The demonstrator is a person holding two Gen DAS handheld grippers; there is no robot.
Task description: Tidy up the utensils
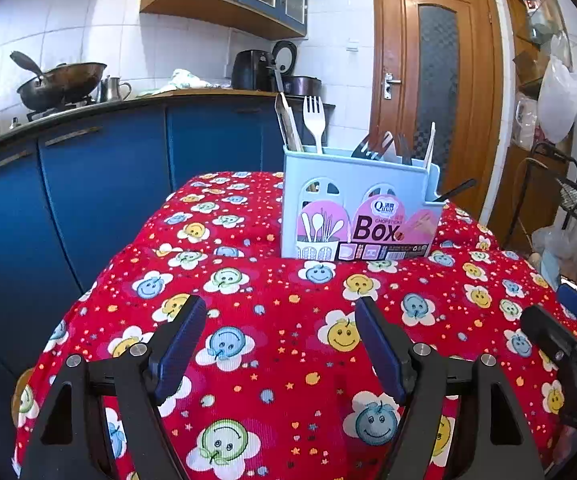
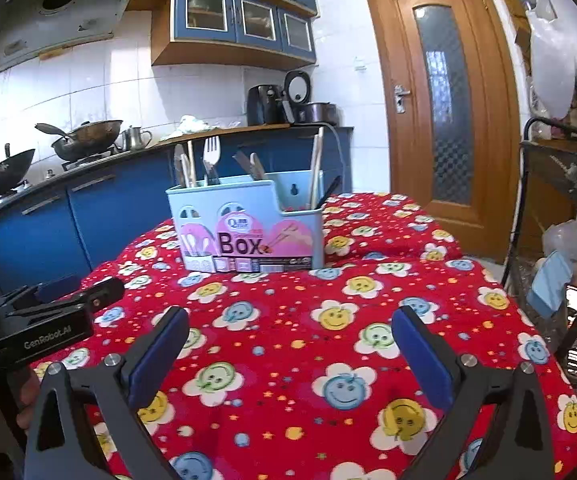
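On the red tablecloth the utensil box held its white fork upright, tines up; both the left gripper and the right gripper hung spread, empty.

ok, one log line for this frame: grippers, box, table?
left hand-held gripper: open, empty | right hand-held gripper: open, empty | utensil box: upright, holding utensils | tablecloth: no loose utensils

Left tongs gape empty over the tablecloth, utensil box beyond.
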